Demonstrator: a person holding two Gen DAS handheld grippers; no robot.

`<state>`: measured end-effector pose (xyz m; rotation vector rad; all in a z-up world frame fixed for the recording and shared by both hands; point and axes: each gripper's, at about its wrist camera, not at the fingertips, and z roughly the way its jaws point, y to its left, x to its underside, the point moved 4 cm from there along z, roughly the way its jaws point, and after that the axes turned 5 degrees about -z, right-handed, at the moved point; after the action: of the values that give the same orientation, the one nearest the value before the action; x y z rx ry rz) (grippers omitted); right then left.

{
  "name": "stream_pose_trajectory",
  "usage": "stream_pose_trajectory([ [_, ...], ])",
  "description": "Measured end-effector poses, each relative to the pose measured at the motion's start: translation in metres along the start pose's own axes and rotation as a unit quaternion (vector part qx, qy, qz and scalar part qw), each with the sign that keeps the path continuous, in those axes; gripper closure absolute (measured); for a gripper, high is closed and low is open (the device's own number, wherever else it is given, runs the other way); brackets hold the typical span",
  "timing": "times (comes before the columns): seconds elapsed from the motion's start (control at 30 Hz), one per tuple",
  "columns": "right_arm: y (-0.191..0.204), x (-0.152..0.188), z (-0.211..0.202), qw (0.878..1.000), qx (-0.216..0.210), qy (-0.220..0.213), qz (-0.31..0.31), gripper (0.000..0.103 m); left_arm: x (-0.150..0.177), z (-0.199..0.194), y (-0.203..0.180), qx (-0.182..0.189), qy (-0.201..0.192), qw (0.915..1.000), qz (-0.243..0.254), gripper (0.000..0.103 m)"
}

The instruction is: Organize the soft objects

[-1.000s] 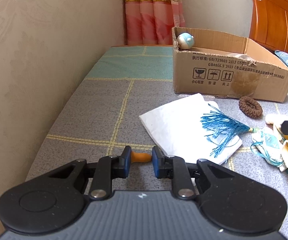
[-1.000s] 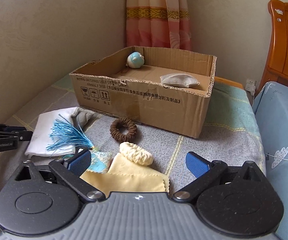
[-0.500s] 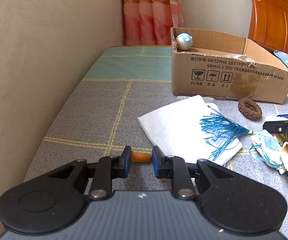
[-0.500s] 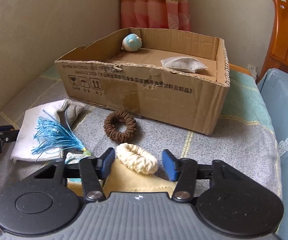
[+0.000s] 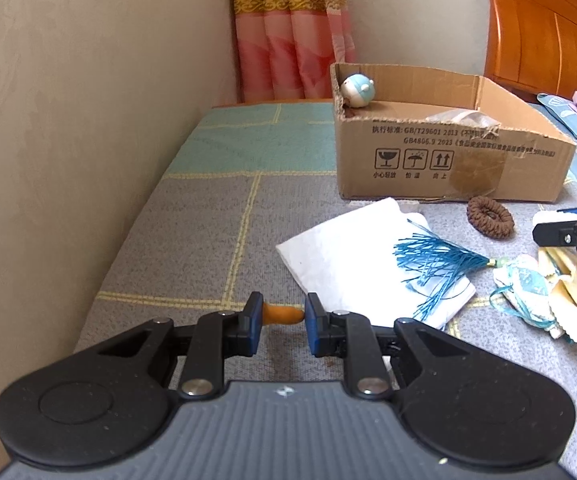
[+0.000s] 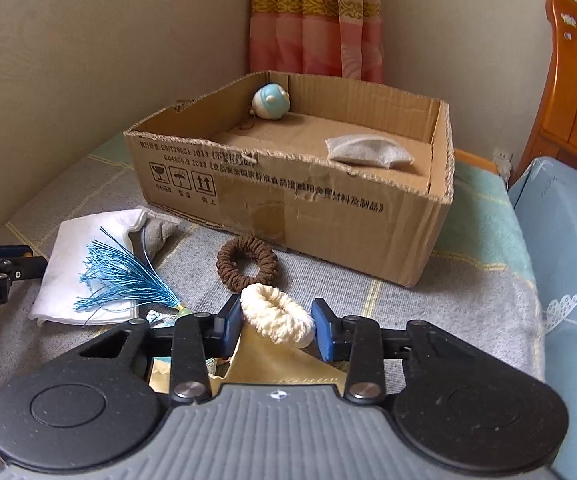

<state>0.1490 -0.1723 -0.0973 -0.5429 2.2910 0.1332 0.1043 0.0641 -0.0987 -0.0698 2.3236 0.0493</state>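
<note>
While the right claw (image 6: 275, 328) has its blue pads on either side of the cream scrunchie (image 6: 277, 321), pinching it just over the yellow cloth (image 6: 284, 364), the left claw (image 5: 280, 317) sits off by the wall with its pads close together on a small orange thing (image 5: 282, 314); can't really tell what that is. Both are down on the bed (image 6: 440, 312), grey cover with yellow lines; just past the right claw there's the brown scrunchie (image 6: 247, 264) lying flat, nearly touching the front of the cardboard box (image 6: 288, 204); left of it the blue tassel (image 6: 122, 280) is spread over a folded white cloth (image 6: 76, 248), with a light blue pouch (image 5: 528, 284) tied to its end. Further back, inside the box, a round blue-and-white toy (image 6: 270, 101) sits in the far left corner and a grey fabric piece (image 6: 366, 153) lies toward the right side; behind all that, a pink curtain (image 6: 316, 20) in the room corner and a wooden headboard (image 6: 576, 80) at right.
</note>
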Motion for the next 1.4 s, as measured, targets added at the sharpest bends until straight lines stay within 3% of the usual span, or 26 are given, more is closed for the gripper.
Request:
stream_pose_trajectory([
  [0.3, 0.003, -0.005, -0.030, 1.000, 0.009, -0.020, -0.021, 0.061, -0.012, -0.028, -0.006, 0.038, -0.012, 0.9987, 0.031, 0.083],
  [0.6, -0.005, -0.027, -0.053, 0.997, 0.020, -0.052, -0.044, 0.061, -0.078, -0.044, -0.038, 0.131, -0.050, 0.9879, 0.066, 0.083],
  [0.77, -0.014, -0.046, -0.062, 0.995, 0.036, -0.075, -0.050, 0.061, -0.129, -0.028, -0.066, 0.138, -0.085, 0.9815, 0.103, 0.083],
  [0.97, -0.028, -0.064, -0.064, 0.994, 0.043, -0.089, -0.038, 0.061, -0.169, 0.020, -0.094, 0.137, -0.067, 0.9814, 0.117, 0.082],
  [1.0, -0.030, -0.066, -0.063, 0.994, 0.045, -0.089, -0.037, 0.061, -0.172, 0.028, -0.096, 0.138, -0.064, 0.9816, 0.116, 0.078],
  [1.07, -0.033, -0.070, -0.061, 0.994, 0.050, -0.087, -0.035, 0.061, -0.176, 0.039, -0.097, 0.135, -0.070, 0.9816, 0.116, 0.054],
  [1.1, -0.035, -0.071, -0.060, 0.995, 0.051, -0.086, -0.032, 0.061, -0.177, 0.042, -0.096, 0.131, -0.075, 0.9821, 0.112, 0.030],
  [1.13, -0.036, -0.071, -0.059, 0.995, 0.051, -0.084, -0.030, 0.061, -0.175, 0.042, -0.093, 0.127, -0.083, 0.9824, 0.109, 0.015],
  [1.2, -0.039, -0.074, -0.057, 0.995, 0.052, -0.082, -0.028, 0.061, -0.169, 0.035, -0.085, 0.115, -0.109, 0.9817, 0.106, 0.013],
  [1.4, -0.041, -0.083, -0.047, 0.996, 0.049, -0.074, -0.026, 0.061, -0.147, 0.007, -0.059, 0.092, -0.088, 0.9874, 0.094, 0.005],
])
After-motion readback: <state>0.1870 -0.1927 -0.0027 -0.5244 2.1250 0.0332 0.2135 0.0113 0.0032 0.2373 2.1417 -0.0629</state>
